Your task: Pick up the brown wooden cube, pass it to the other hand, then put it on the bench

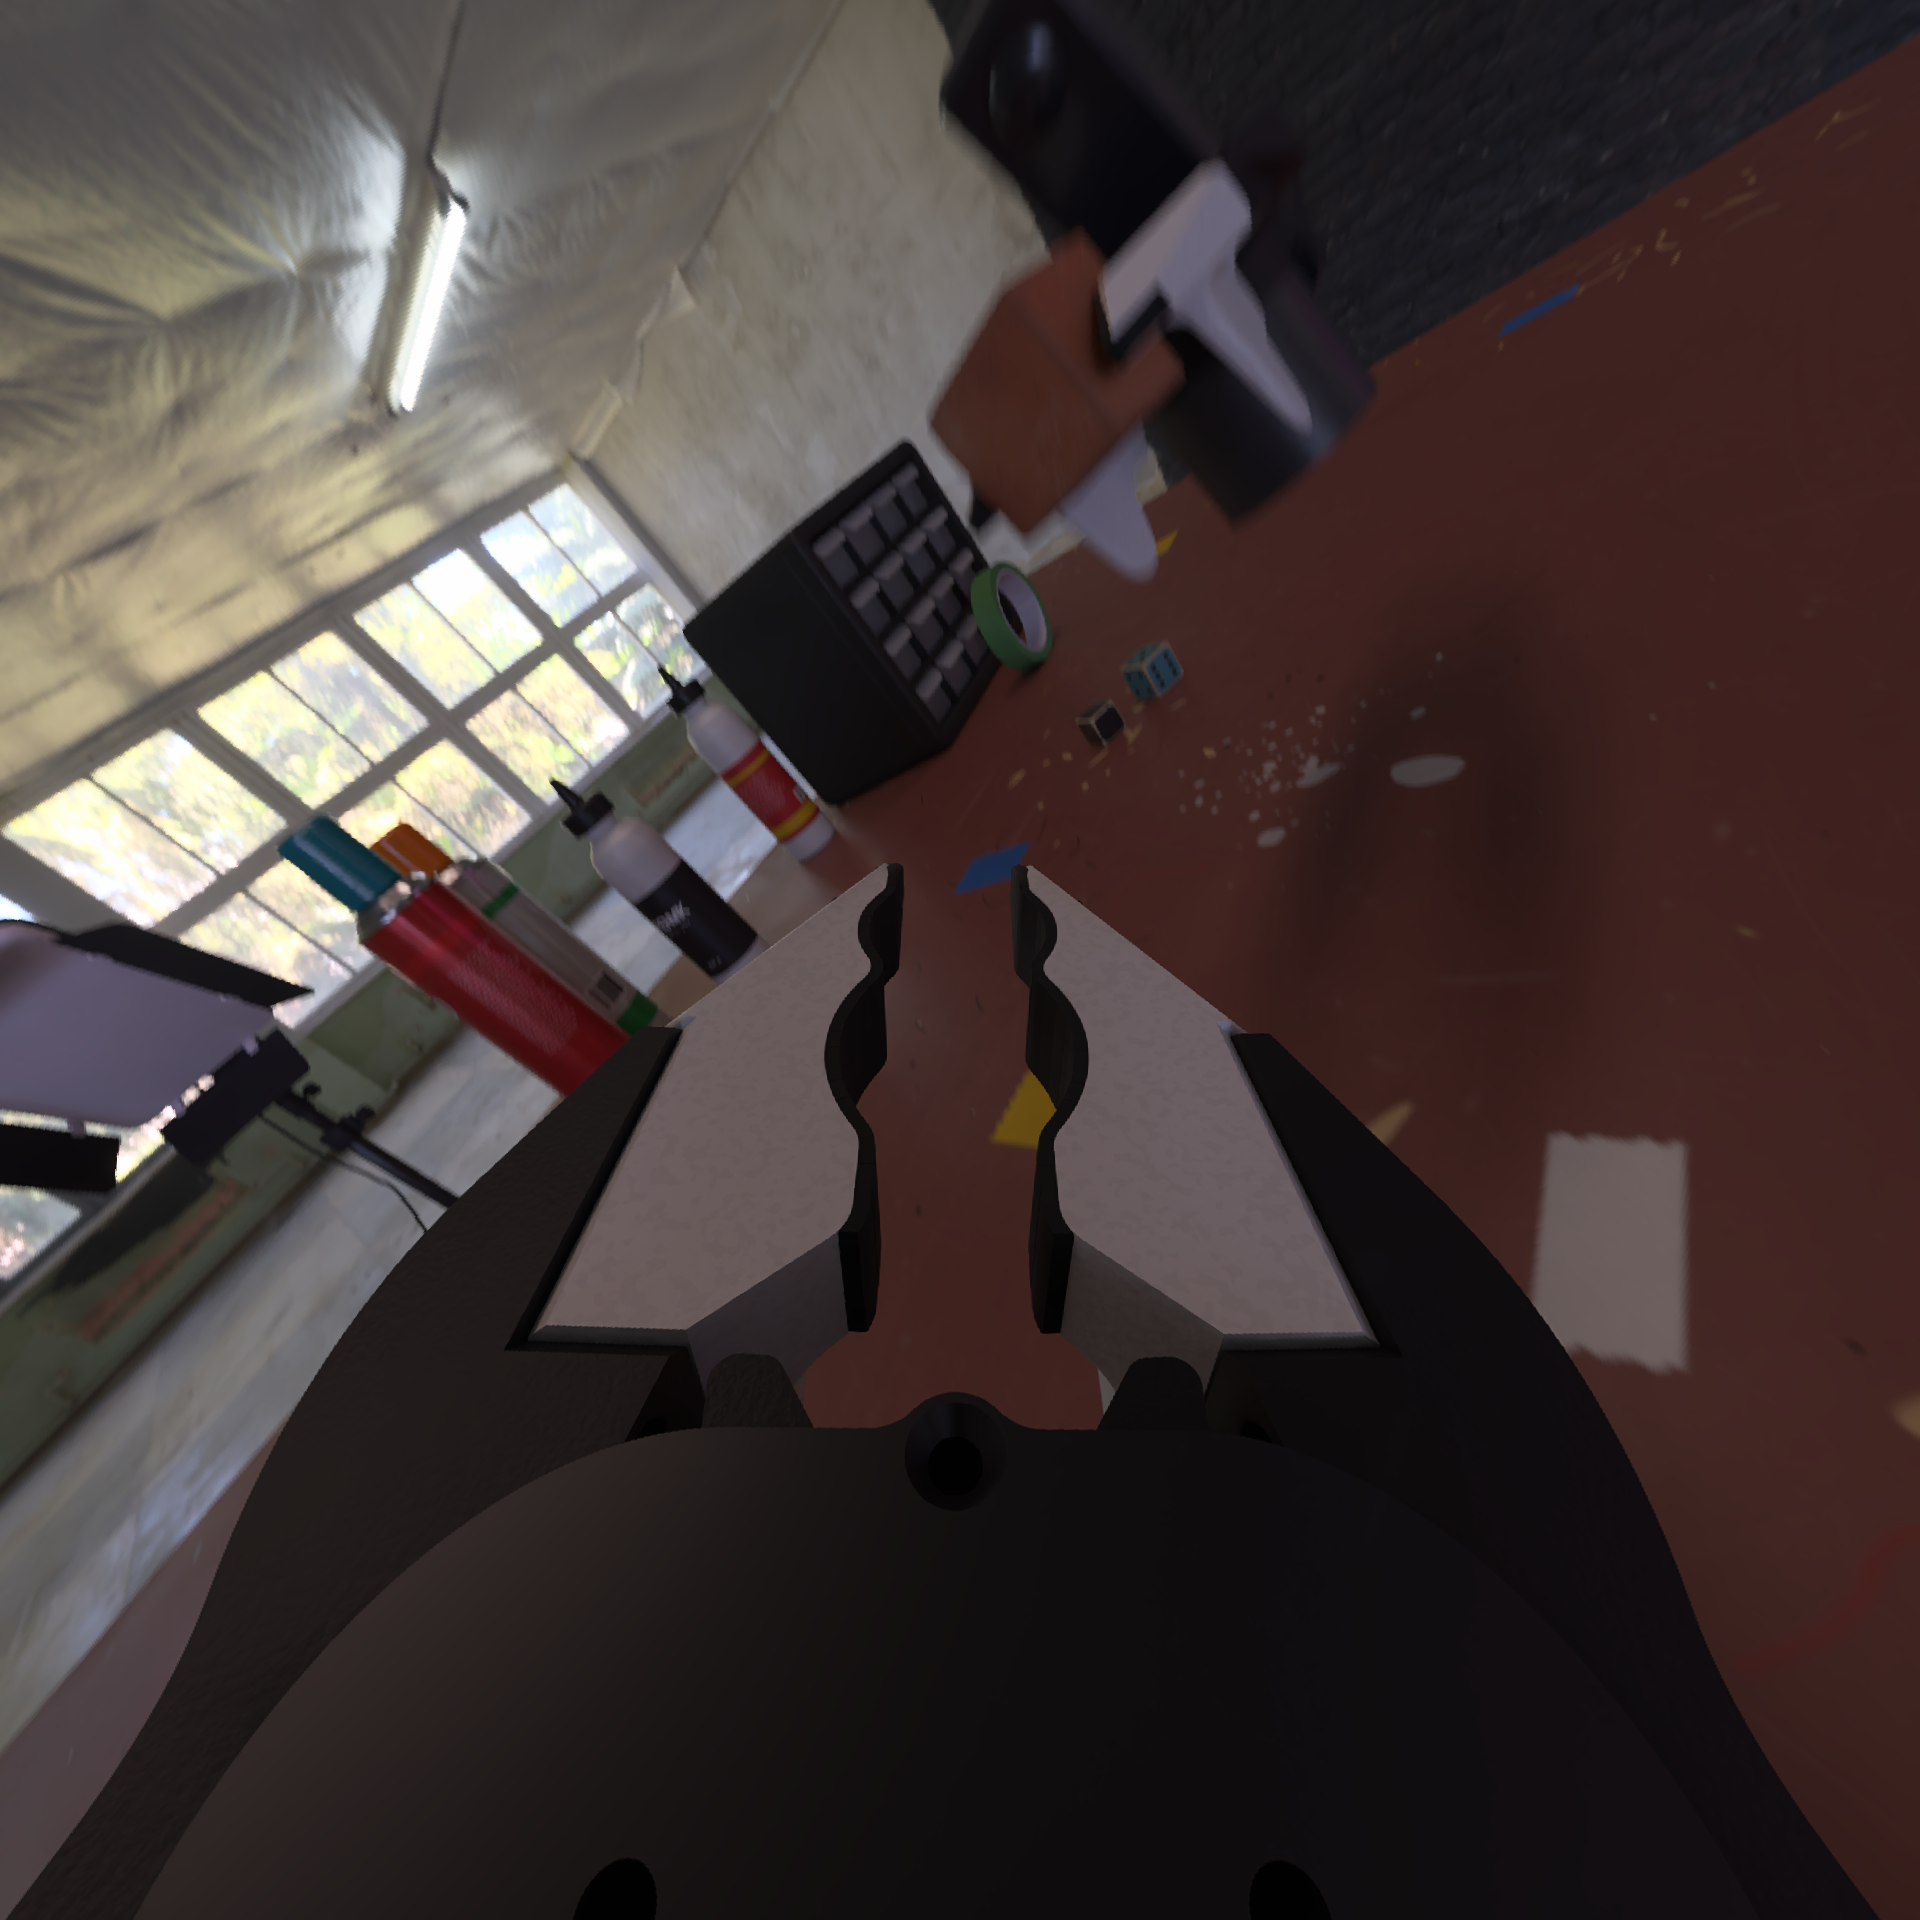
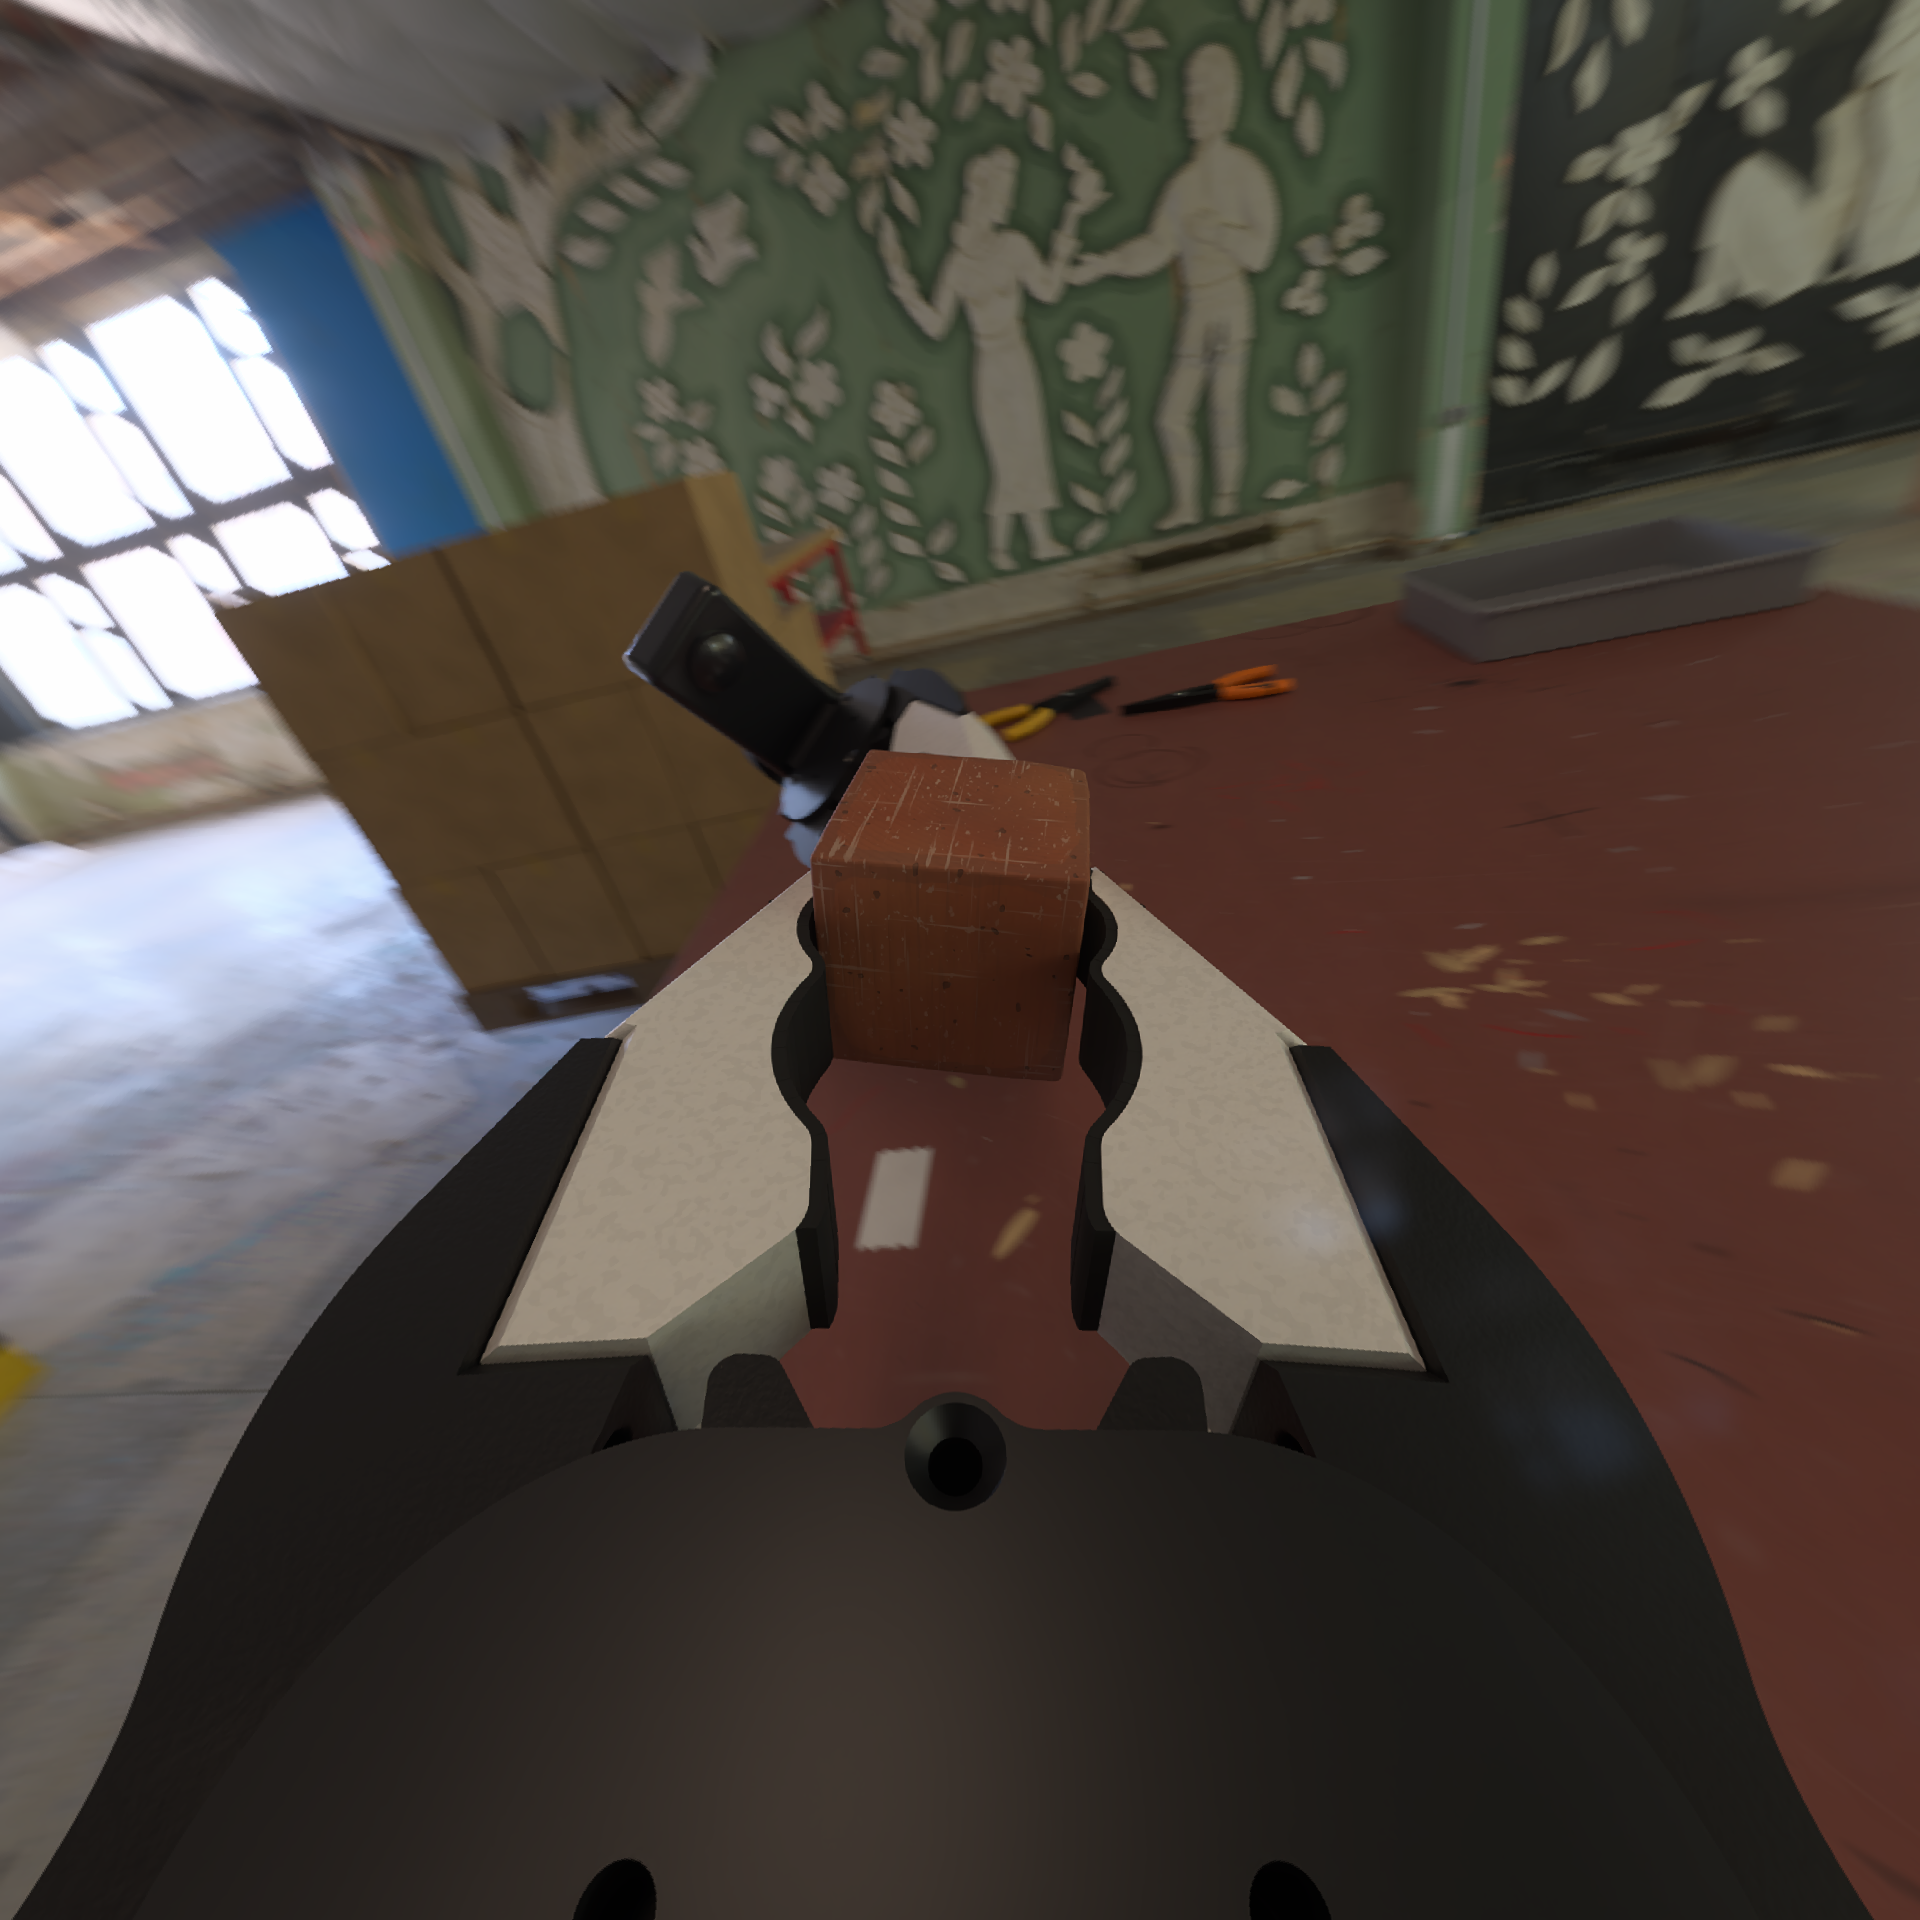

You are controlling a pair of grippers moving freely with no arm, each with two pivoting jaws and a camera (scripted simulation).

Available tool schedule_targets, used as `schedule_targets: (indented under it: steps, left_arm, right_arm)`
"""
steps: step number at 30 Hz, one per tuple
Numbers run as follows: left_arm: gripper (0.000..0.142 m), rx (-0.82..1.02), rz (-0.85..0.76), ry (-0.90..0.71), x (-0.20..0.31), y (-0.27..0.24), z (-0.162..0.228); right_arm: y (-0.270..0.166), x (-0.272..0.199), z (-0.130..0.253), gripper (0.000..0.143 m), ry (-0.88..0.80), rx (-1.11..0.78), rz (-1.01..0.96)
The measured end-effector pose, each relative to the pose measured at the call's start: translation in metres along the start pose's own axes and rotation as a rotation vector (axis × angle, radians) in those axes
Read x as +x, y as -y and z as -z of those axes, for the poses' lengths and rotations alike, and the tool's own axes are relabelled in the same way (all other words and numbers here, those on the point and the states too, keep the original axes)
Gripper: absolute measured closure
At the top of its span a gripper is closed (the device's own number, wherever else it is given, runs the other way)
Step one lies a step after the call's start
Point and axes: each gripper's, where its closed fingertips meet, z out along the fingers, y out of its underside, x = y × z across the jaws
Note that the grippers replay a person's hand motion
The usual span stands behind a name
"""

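Right gripper [image 2: 951, 925] holds the brown wooden cube [image 2: 951, 925] clamped between its fingertips, up in the air above the reddish-brown bench [image 2: 1455, 987]; judging by that, the step in hand is either the pass to the other gripper or the put-down, cannot tell which. Left gripper [image 1: 956, 883] is empty, jaws at a narrow gap with nothing between them, only bench surface and a blue scrap [image 1: 992, 868] showing beyond the tips. To do the step well: if passing, the left jaws need to widen first, since the present gap looks too tight for the cube, then close on the two free faces before the right lets go; if placing, lower the cube flat onto a bare patch of bench and open only once it touches. Cube sits at the far end of the right jaws, gripped on its left and right faces by the outermost notch of the black pads [image 2: 805, 977]; most of the cube sticks out past and above the fingertips, so the hold is shallow and a jolt could twist it. In the left wrist view the cube [image 1: 1023, 416] shows far up and to the right, well apart from the left jaws. Far across the bench lie a green tape roll [image 1: 1010, 615] and two small dice [image 1: 1151, 671].
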Motion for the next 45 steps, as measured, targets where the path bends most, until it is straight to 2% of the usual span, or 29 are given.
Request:
schedule_targets:
  steps: [4,7,9,13,17,19,23,27,36,39,41,42,45]
  left_arm:
    - [0.124,-0.081,0.013,-0.049,0.017,-0.017,0.022]
    - [0.123,-0.127,0.0,-0.082,0.029,-0.029,0.038]
    - [0.123,-0.127,0.015,-0.086,0.035,-0.033,0.044]
    - [0.128,-0.076,0.074,-0.101,0.042,-0.036,0.043]
    - [0.137,-0.097,0.035,-0.108,0.043,-0.034,0.037]
    - [0.142,-0.091,0.032,-0.118,0.044,-0.03,0.033]
    - [0.142,-0.126,0.022,-0.138,0.05,-0.037,0.028]
    - [0.142,-0.165,0.012,-0.146,0.053,-0.046,0.026]
    - [0.142,-0.176,0.038,-0.164,0.054,-0.057,0.021]
    - [0.142,-0.185,0.036,-0.177,0.056,-0.059,0.022]
    - [0.142,-0.19,0.051,-0.193,0.057,-0.059,0.024]
    - [0.141,-0.193,0.071,-0.208,0.059,-0.058,0.026]
    - [0.138,-0.204,0.143,-0.269,0.064,-0.056,0.033]
  right_arm:
    - [0.037,0.019,0.07,0.098,-0.295,-0.104,0.203]
    - [0.055,0.062,0.153,0.098,-0.64,-0.322,0.345]
    - [0.05,0.089,0.209,0.098,-0.803,-0.518,0.37]
    - [0.002,0.118,0.282,0.098,-0.819,-0.865,0.262]
    - [-0.049,0.14,0.328,0.098,-0.818,-1.191,0.229]
    - [-0.068,0.147,0.337,0.098,-0.768,-1.289,0.215]
    - [-0.101,0.158,0.335,0.098,-0.631,-1.399,0.186]
    - [-0.121,0.168,0.339,0.098,-0.568,-1.481,0.142]
    - [-0.143,0.174,0.338,0.098,-0.454,-1.546,0.057]
    - [-0.139,0.177,0.338,0.098,-0.483,-1.566,0.046]
    - [-0.13,0.176,0.334,0.069,-0.5,-1.522,0.034]
    - [-0.124,0.175,0.331,0.061,-0.515,-1.494,0.031]
    - [-0.096,0.167,0.313,0.056,-0.579,-1.403,0.086]
